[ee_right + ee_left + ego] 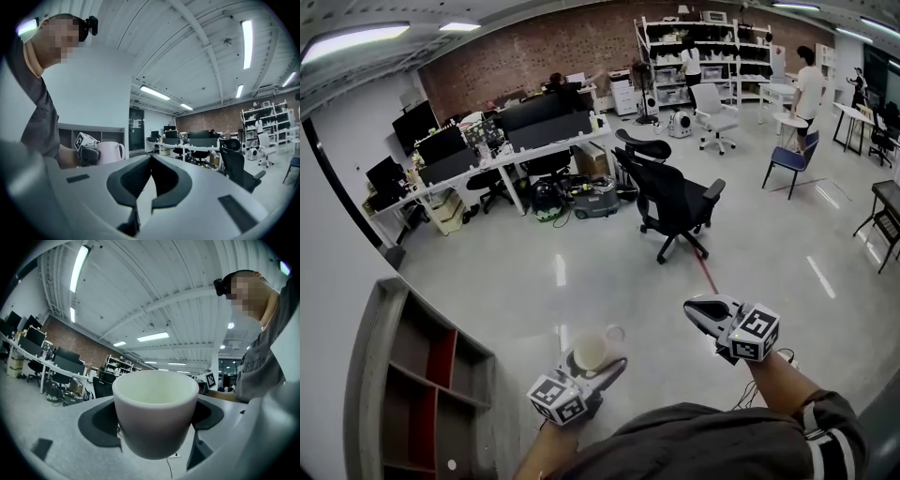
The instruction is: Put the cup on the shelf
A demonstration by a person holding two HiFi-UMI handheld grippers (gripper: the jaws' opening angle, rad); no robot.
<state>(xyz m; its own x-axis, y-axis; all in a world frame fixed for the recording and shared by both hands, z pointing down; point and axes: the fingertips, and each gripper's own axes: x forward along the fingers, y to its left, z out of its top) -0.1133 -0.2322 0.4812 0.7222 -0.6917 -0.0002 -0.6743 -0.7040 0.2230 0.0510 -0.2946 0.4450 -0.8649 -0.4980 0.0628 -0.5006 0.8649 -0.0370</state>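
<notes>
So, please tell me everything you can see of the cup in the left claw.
The cup is a plain pale mug, faintly pink, smooth like glazed ceramic, rounded at the bottom. It is upright, mouth up, and looks empty. Its loop handle points away from the person. The left claw is shut on its sides with dark pads; nothing else touches it. It hangs above the floor, right of the grey shelf.
</notes>
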